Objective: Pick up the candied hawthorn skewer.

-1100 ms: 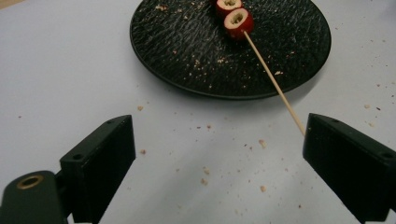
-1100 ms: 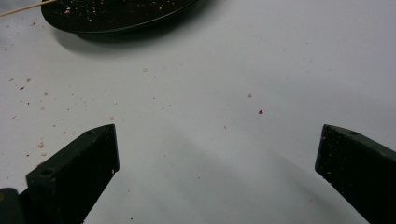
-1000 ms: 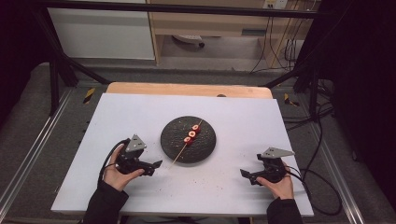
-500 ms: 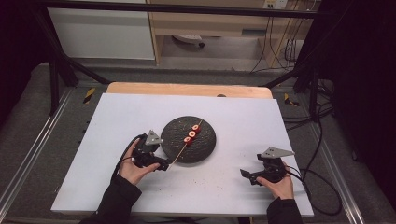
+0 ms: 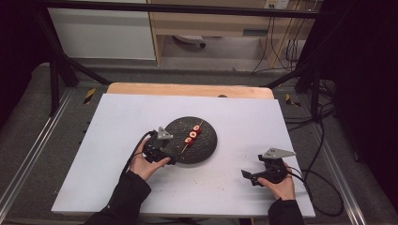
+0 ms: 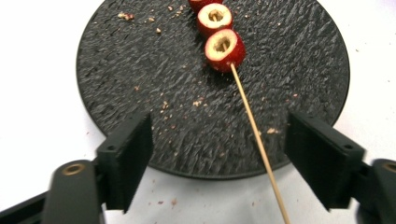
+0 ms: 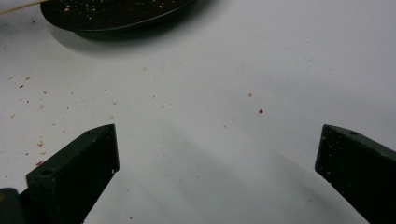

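Observation:
A round black slate plate [image 5: 206, 147] lies mid-table and carries a wooden skewer [image 5: 184, 146] threaded with red fruit slices [image 5: 193, 134]. My left gripper [image 5: 170, 154] sits at the plate's near-left rim. In the left gripper view, my left gripper [image 6: 224, 163] has its jaws on either side of the bare skewer stick [image 6: 259, 144]. They have just been closing and do not touch it. The fruit slices [image 6: 225, 46] lie farther up the plate [image 6: 140, 70]. My right gripper [image 5: 248, 177] rests open on the table at the front right. Nothing is between the jaws of my right gripper [image 7: 217, 163].
The white table top [image 5: 117, 122] is sprinkled with crumbs around the plate [image 7: 116, 14]. A wooden strip [image 5: 187, 89] runs along the table's far edge. Cables [image 5: 324, 154] trail off the right side, and metal rails flank the table.
My left hand has moved right, up to the plate, and its jaws now straddle the skewer's bare end. The right hand has not moved.

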`<action>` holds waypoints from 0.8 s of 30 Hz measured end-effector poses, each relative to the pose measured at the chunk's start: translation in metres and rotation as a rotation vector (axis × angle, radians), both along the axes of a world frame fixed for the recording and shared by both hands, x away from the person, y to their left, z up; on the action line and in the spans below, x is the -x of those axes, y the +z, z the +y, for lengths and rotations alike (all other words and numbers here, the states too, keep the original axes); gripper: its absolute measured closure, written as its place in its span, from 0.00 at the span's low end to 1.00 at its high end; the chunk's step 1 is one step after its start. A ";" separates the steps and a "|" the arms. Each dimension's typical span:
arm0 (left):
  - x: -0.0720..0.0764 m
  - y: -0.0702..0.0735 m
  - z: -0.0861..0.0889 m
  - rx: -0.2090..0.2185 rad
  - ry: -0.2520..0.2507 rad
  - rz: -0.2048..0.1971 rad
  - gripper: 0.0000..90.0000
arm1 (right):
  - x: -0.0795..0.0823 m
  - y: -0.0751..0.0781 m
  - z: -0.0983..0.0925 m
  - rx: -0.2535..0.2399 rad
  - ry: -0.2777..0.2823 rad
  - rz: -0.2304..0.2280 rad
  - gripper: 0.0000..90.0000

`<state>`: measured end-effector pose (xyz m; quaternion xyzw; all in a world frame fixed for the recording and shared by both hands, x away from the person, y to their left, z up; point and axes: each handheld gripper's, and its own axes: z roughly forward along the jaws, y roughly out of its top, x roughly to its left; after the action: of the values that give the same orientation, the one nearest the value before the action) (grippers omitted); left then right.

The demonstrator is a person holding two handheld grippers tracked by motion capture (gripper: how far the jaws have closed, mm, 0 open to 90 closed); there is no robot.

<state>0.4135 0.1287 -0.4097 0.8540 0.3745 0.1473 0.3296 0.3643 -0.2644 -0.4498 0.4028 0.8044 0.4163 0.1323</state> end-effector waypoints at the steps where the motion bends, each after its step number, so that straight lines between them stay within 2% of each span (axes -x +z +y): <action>1: -0.001 -0.001 -0.002 0.000 -0.001 0.003 0.31 | 0.000 0.000 0.000 -0.001 0.000 0.000 0.01; 8: -0.004 -0.004 -0.012 -0.004 0.000 0.026 0.45 | 0.000 0.000 0.000 0.002 0.003 0.001 0.01; 16: -0.007 -0.006 -0.027 -0.038 -0.008 0.048 0.60 | 0.000 0.000 0.000 -0.002 0.002 0.002 0.01; 24: -0.010 -0.009 -0.036 -0.080 0.013 0.077 0.74 | 0.000 0.000 0.000 -0.001 0.005 -0.003 0.01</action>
<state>0.4233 0.0925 -0.4188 0.8692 0.3861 0.1314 0.2794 0.3646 -0.2649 -0.4495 0.4004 0.8050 0.4173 0.1322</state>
